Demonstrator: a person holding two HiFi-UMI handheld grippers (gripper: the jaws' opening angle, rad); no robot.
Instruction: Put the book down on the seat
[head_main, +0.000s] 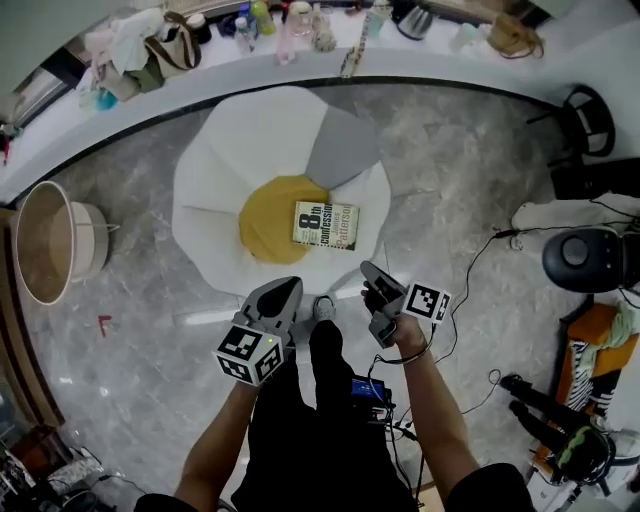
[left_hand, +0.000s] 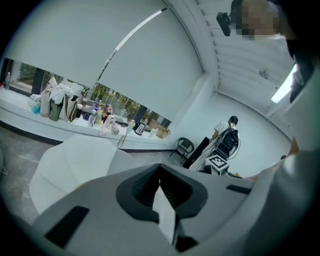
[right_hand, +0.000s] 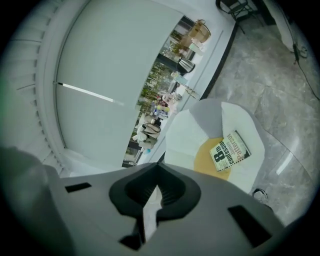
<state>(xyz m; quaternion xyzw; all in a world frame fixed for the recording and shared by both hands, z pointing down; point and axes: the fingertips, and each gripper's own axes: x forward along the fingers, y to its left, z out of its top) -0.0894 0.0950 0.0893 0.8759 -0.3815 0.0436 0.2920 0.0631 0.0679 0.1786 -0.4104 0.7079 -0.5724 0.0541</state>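
Nearest to you, your left gripper (head_main: 285, 290) and right gripper (head_main: 375, 275) are side by side above your legs. Each has its jaws pressed together on nothing. One shoe (head_main: 323, 308) shows between them, just short of the seat.

Just beyond the tips is the seat (head_main: 230, 150), a broad white flower shape with one grey petal (head_main: 343, 150) on its far right. The book (head_main: 326, 224) lies flat on it, cover up. It rests half on the right edge of the yellow middle (head_main: 265, 215) and half on the white part, apart from both grippers. Nothing stands between the grippers and the book.

A round basket (head_main: 45, 243) sits well to the left of the seat. To the right, a thin cable (head_main: 470, 270) trails across the floor towards a round black device (head_main: 585, 258). A black chair (head_main: 588, 120) stands farther off on the right.

The floor (head_main: 470, 170) is grey marbled stone. A curved white ledge (head_main: 420, 62) runs along the far side, crowded with bags (head_main: 170, 45), bottles (head_main: 260, 18) and a kettle (head_main: 411, 20). The left gripper view shows a pale blind (left_hand: 125, 50) above that ledge and a person (left_hand: 227, 137) standing far off.
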